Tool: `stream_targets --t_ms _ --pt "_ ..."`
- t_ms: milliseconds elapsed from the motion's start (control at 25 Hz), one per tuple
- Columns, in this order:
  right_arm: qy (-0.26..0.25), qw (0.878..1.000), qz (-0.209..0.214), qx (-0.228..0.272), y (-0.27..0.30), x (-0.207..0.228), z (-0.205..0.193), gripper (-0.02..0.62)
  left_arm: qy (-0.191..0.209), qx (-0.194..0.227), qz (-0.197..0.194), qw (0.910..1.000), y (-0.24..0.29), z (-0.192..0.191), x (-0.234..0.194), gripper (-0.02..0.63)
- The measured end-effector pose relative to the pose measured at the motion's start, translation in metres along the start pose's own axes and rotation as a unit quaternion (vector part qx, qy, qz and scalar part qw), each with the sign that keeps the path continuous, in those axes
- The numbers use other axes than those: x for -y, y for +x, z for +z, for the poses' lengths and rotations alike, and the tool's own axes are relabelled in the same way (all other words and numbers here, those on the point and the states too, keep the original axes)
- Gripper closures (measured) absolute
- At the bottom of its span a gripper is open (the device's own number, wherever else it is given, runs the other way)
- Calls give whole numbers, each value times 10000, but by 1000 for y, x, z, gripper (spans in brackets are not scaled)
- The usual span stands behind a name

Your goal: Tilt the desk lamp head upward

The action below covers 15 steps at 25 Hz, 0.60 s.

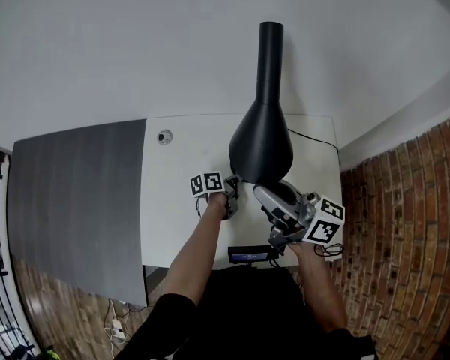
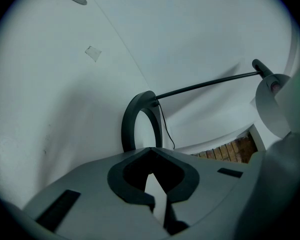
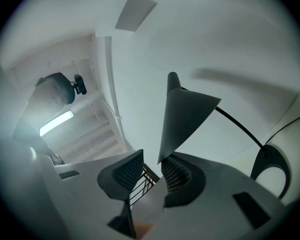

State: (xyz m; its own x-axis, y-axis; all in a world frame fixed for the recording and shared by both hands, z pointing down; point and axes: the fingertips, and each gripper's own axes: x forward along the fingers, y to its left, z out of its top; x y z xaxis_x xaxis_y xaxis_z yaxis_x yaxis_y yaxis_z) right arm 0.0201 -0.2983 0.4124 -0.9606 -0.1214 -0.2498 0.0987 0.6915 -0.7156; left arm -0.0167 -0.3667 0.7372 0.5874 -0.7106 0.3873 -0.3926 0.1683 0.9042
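The desk lamp head (image 1: 261,145) stands over the right half of the white desk (image 1: 172,223) with its narrow end steeply up. The tilt looks well under way, with perhaps a last nudge and a release left. The right gripper (image 3: 151,165) has its jaws spread, and the shade's lower rim dips between them, seemingly against one pad but not pinched. The left gripper (image 2: 151,151) is clenched on nothing, just before the ring base (image 2: 127,126). The head's hinge is hidden, and from above the shade covers the base and both grippers' tips.
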Motion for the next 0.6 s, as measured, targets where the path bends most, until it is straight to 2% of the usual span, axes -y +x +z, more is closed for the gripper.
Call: stream_targets --t_ms 600 --pt "-436 9982 413 41 7 -47 18 482 -4 91 35 10000 -1 2 -4 594"
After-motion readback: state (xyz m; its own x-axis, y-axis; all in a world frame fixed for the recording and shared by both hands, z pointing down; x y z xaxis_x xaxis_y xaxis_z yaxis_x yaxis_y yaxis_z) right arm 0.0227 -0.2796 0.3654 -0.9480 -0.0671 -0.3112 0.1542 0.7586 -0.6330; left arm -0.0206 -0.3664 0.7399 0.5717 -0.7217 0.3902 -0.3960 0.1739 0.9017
